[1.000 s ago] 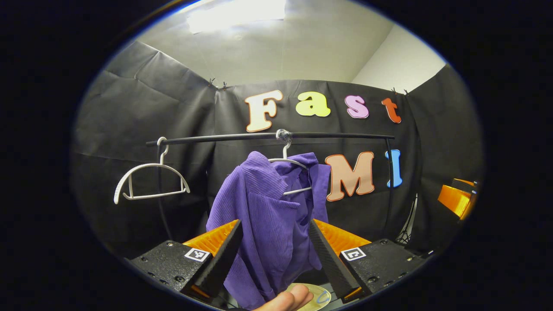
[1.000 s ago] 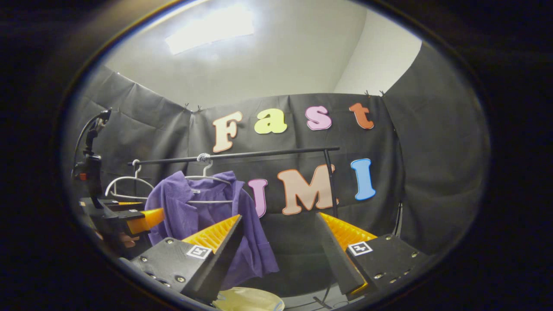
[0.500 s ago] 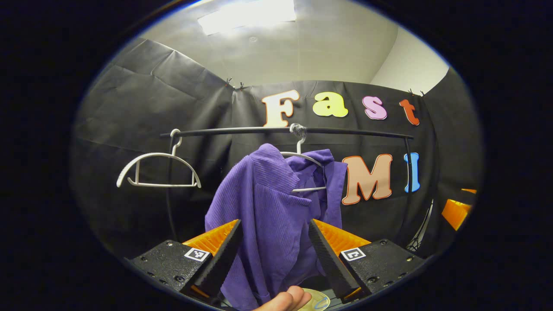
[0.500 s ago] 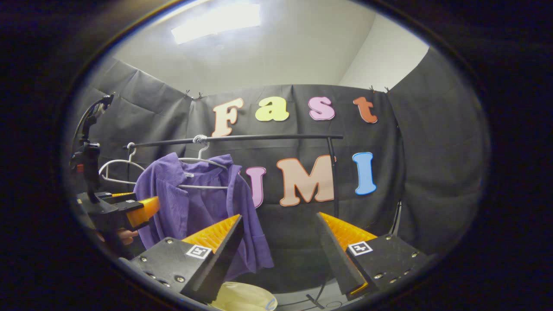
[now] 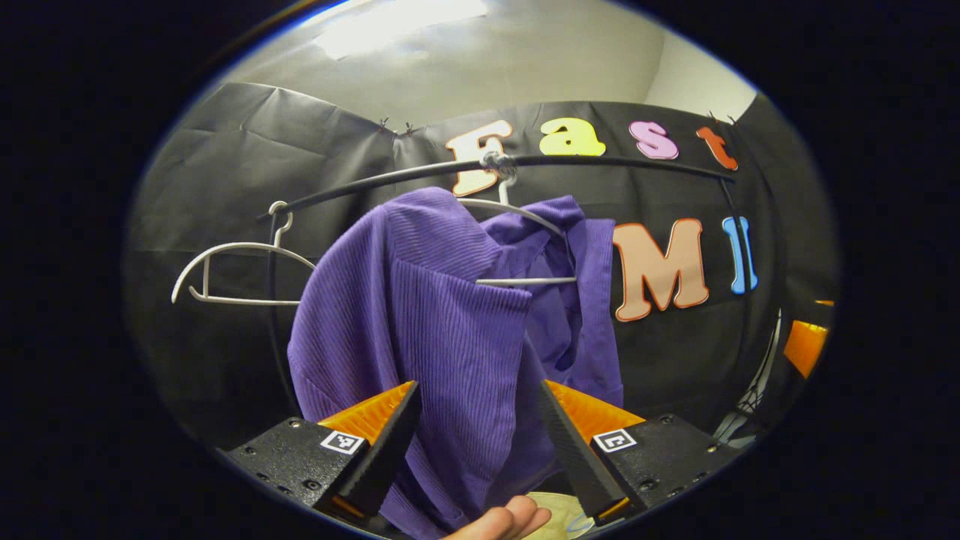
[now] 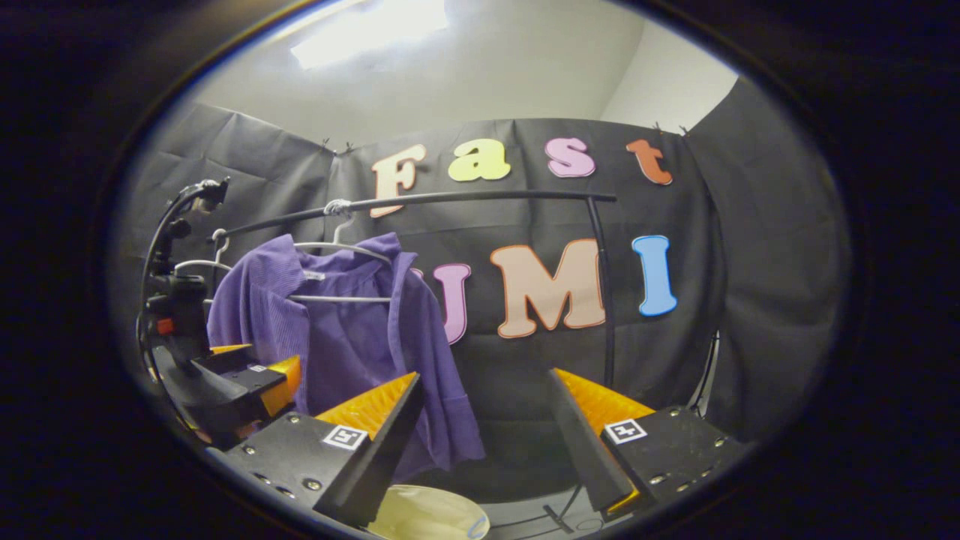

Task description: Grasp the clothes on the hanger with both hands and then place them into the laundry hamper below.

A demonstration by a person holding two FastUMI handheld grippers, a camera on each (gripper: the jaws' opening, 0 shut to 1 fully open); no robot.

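Purple shirt (image 5: 442, 315), of ribbed cloth, hangs from a white hanger (image 5: 517, 225) on the black rail (image 5: 600, 161), draped lopsidedly with more fabric on one shoulder; judge it light, limp and prone to slide off the wire once tugged. Your left gripper (image 5: 476, 420) stands spread with the front panel between its fingers but not yet pinched, and your right gripper (image 6: 484, 420) is likewise spread, well apart from the cloth. Take hold high, near each shoulder, where folded layers give bulk, then lower it toward the pale hamper (image 6: 427, 517) below.
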